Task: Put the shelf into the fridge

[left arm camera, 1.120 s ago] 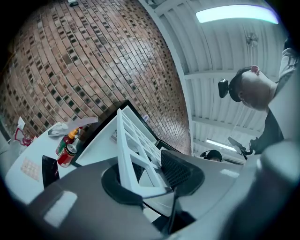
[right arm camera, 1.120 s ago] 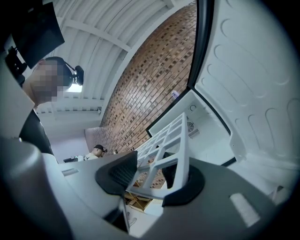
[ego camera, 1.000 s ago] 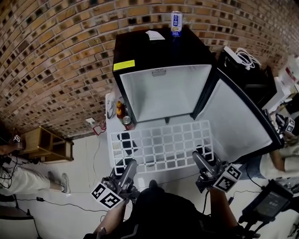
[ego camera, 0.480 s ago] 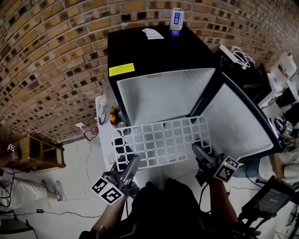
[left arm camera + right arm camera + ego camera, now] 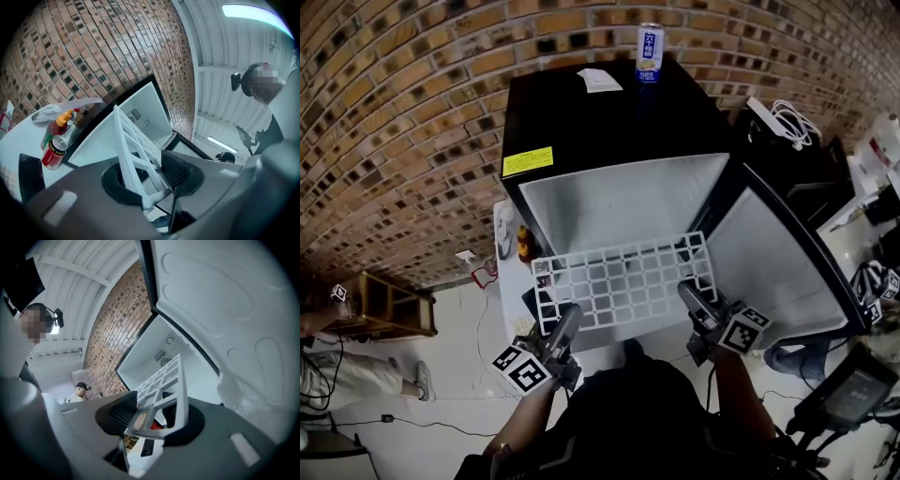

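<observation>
nothing legible on can [image 5: 650, 52], fridge [image 5: 609, 122] sticker [image 5: 528, 161]

Head view: bright, even indoor light. Strong barrel distortion bows the brick wall [image 5: 403, 141] courses toward the frame edges. The fridge [image 5: 619, 202] interior is pale grey-white with no hard glare. Its black top holds little detail.

Left gripper view: fisheye, with black vignette in the corners. The ceiling light [image 5: 248, 11] at upper right is blown out. The left hand-held gripper [image 5: 150, 180] and the near edge of the shelf [image 5: 136, 140] are soft and out of focus.

Right gripper view: same vignette. The fridge door [image 5: 225, 310] liner is bright with a mild sheen. The right hand-held gripper [image 5: 150, 420] is blurred. The light probably comes from overhead strips.
</observation>
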Available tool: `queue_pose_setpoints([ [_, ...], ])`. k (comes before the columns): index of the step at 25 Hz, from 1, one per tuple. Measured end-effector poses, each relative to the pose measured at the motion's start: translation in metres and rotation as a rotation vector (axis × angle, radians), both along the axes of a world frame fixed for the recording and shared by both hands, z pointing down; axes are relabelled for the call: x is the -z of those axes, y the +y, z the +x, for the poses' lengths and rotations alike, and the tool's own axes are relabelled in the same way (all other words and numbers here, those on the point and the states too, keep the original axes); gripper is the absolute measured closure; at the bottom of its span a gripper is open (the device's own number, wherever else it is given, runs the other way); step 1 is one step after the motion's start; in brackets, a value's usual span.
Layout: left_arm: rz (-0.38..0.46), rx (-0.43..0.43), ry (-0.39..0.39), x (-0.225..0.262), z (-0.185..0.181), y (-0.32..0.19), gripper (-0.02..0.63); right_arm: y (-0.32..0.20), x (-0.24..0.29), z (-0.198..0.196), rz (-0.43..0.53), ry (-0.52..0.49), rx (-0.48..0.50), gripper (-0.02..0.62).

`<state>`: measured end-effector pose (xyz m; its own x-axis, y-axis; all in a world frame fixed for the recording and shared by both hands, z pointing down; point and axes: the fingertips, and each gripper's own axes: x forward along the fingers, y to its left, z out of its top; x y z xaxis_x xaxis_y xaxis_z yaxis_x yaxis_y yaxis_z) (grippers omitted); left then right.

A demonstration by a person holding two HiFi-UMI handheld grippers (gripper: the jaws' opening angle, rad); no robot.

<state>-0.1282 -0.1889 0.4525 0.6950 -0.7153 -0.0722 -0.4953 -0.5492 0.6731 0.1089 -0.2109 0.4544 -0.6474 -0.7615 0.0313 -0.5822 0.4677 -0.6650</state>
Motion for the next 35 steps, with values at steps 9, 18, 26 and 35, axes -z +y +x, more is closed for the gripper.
queue_pose_setpoints([
  [9,-0.081,0.009,-0.009,-0.029,0.021,-0.03,0.491,-0.03,-0.035,0.022,-0.081,-0.008,-0.026,0.413],
  [18,-0.129,0.008,0.018,-0.049,0.023,-0.053,0.491,-0.054,-0.053,0.028,-0.1,0.015,-0.046,0.41],
  [26,-0.156,-0.025,0.027,-0.061,0.027,-0.069,0.491,-0.06,-0.059,0.032,-0.123,0.018,-0.09,0.411],
  [35,-0.18,-0.013,0.03,-0.066,0.027,-0.079,0.491,-0.072,-0.066,0.033,-0.123,0.023,-0.105,0.412],
])
